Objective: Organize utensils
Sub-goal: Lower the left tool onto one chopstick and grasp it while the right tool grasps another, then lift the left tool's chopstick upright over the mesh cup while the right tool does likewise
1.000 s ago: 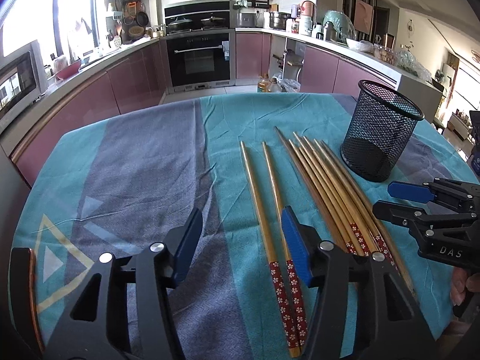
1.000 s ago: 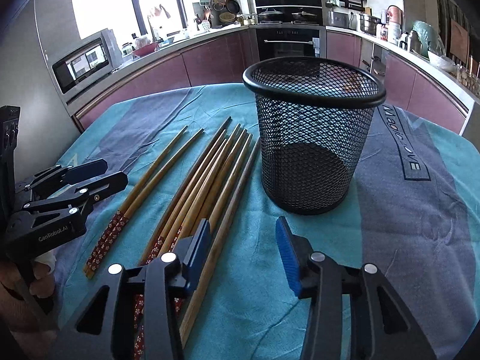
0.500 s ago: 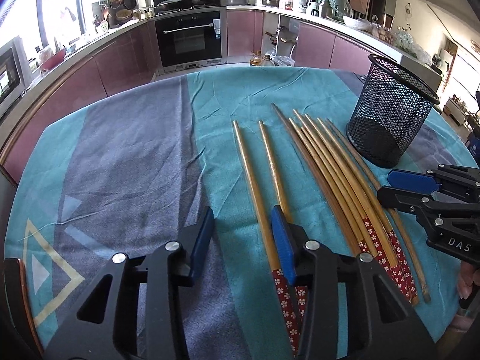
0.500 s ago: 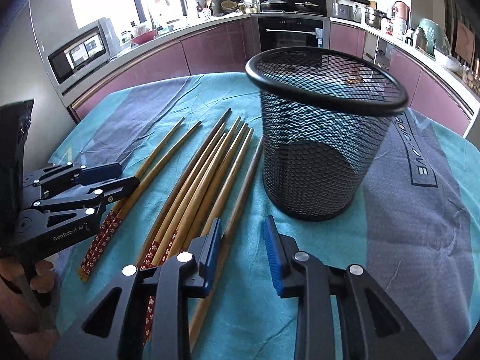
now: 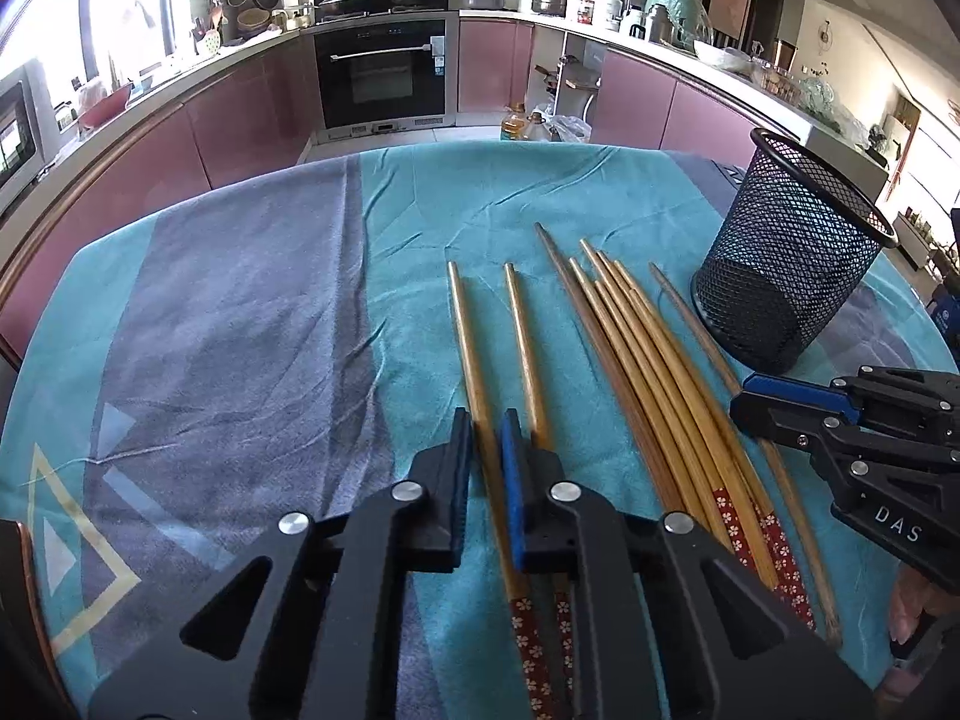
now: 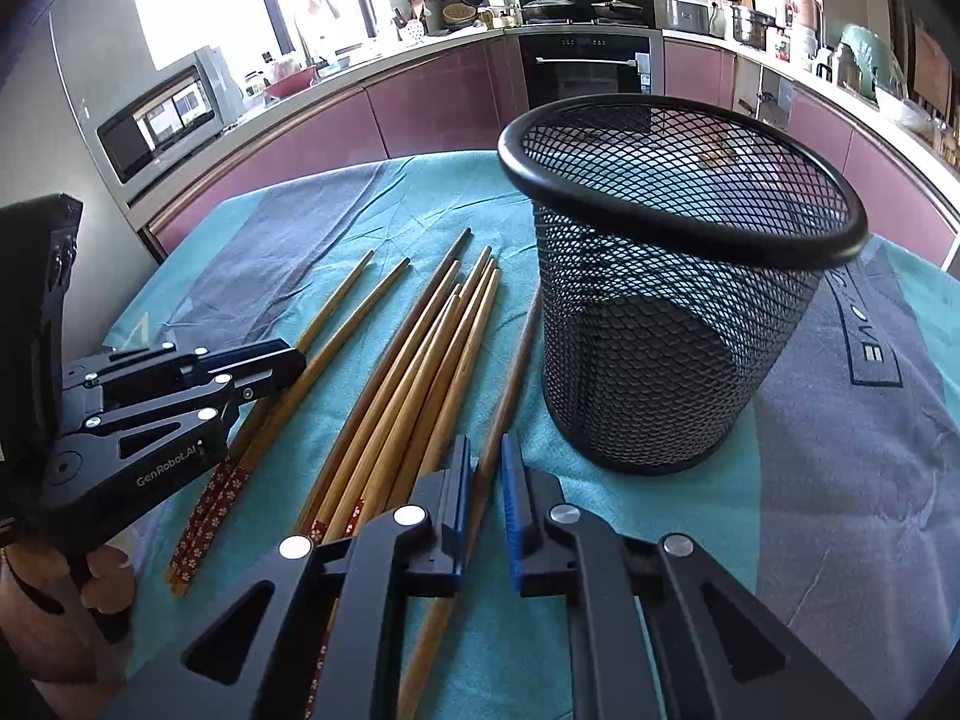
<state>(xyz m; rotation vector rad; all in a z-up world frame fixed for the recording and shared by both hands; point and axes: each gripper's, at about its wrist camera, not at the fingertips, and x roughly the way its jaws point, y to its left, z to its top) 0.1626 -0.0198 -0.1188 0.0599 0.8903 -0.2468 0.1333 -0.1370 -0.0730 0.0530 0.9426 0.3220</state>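
Lying lengthwise on cloth, chopsticks (image 5: 636, 372) tips pointing toward oven (image 5: 384, 75)

"DAS" stands in white on the black right gripper (image 5: 744, 405), at the right edge of the left wrist view. "GenRobot.AI" stands on the left gripper (image 6: 294, 360), lower left of the right wrist view.

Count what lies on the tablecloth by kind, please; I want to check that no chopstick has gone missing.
Chopsticks: 10 (the middle bundle overlaps, so this could be off by one)
Mesh holder: 1
Total: 11
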